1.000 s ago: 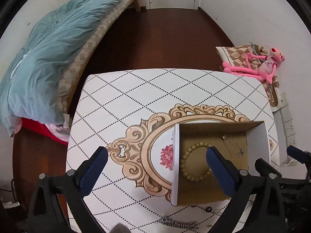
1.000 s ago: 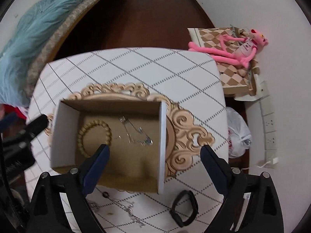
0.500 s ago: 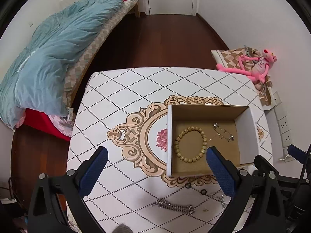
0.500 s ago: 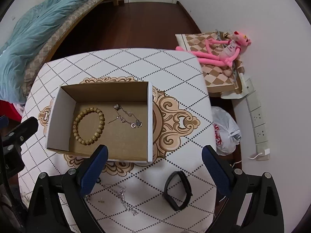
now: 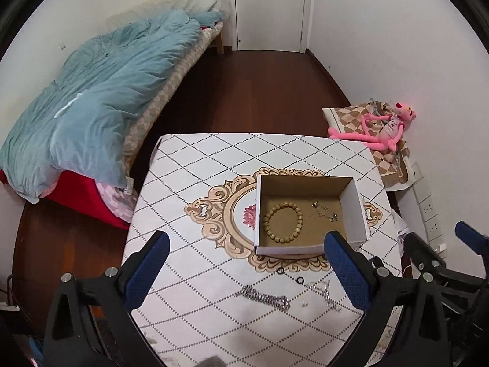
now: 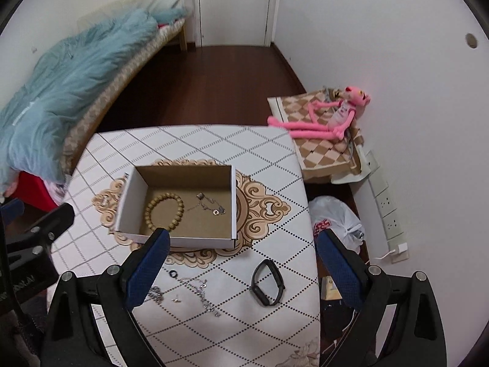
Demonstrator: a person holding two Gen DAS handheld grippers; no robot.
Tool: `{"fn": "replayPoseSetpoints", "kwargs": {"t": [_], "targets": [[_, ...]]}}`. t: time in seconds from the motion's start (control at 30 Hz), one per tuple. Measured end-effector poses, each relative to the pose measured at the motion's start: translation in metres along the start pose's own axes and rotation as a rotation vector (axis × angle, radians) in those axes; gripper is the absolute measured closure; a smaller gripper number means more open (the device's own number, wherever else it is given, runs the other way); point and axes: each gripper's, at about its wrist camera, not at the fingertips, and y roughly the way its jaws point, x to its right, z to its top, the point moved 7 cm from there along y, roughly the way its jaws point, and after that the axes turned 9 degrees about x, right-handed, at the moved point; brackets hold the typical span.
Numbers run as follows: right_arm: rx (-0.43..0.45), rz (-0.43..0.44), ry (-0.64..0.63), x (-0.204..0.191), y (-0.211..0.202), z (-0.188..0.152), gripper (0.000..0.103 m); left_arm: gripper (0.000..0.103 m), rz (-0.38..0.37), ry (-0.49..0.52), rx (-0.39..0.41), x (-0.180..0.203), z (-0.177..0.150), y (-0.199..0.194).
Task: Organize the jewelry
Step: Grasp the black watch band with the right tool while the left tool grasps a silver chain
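An open cardboard box (image 5: 357, 214) (image 6: 131, 202) stands on the patterned table. Inside lie a wooden bead bracelet (image 5: 282, 222) (image 6: 164, 211) and a thin silver chain (image 5: 324, 211) (image 6: 211, 206). On the table in front of the box lie a thick silver chain (image 5: 265, 296) (image 6: 155, 294), two small black rings (image 5: 280, 271) (image 6: 173, 274), a fine silver necklace (image 5: 327, 293) (image 6: 204, 293) and a black wristband (image 6: 266, 282). My left gripper (image 5: 244, 270) and right gripper (image 6: 241, 267) are both open and empty, held above the table's near side.
A bed with a blue duvet (image 5: 101, 91) stands at the left. A pink plush toy (image 5: 385, 128) (image 6: 330, 119) lies on a checkered cloth at the right wall. A white plastic bag (image 6: 336, 223) sits on the floor right of the table (image 5: 198, 183).
Both grippers have pulled back and up from the box. The loose jewelry in front of the box has come into view.
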Motion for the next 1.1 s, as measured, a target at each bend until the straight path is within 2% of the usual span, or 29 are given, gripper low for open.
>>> {"fn": "replayPoseSetpoints", "kwargs": {"t": [0.23,0.33,0.43,0.57,0.73,0.87,1.1], "targets": [[0.044,0.029,0.046,0.005,-0.036,-0.001,0.005,0.0,0.029,-0.017,0.079,-0.01,-0.004,-0.029],[0.029,0.025,0.08,0.015,-0.033,-0.016,0.005,0.0,0.038,-0.043,0.091,-0.017,-0.012,-0.027],[-0.023,0.01,0.127,0.031,-0.015,-0.042,0.005,0.0,0.081,-0.06,0.079,-0.025,-0.032,-0.013],[-0.115,-0.013,0.172,0.05,0.026,-0.083,0.005,0.0,0.131,-0.056,0.013,-0.031,-0.066,0.015],[-0.202,-0.014,0.166,0.06,0.076,-0.122,0.005,0.0,0.164,-0.069,-0.136,-0.037,-0.123,0.061],[-0.239,-0.022,0.15,0.06,0.107,-0.139,0.005,0.0,0.163,-0.094,-0.212,-0.038,-0.152,0.077],[-0.273,-0.026,0.14,0.052,0.141,-0.145,0.005,0.0,0.124,-0.186,-0.293,-0.05,-0.17,0.092]]}}
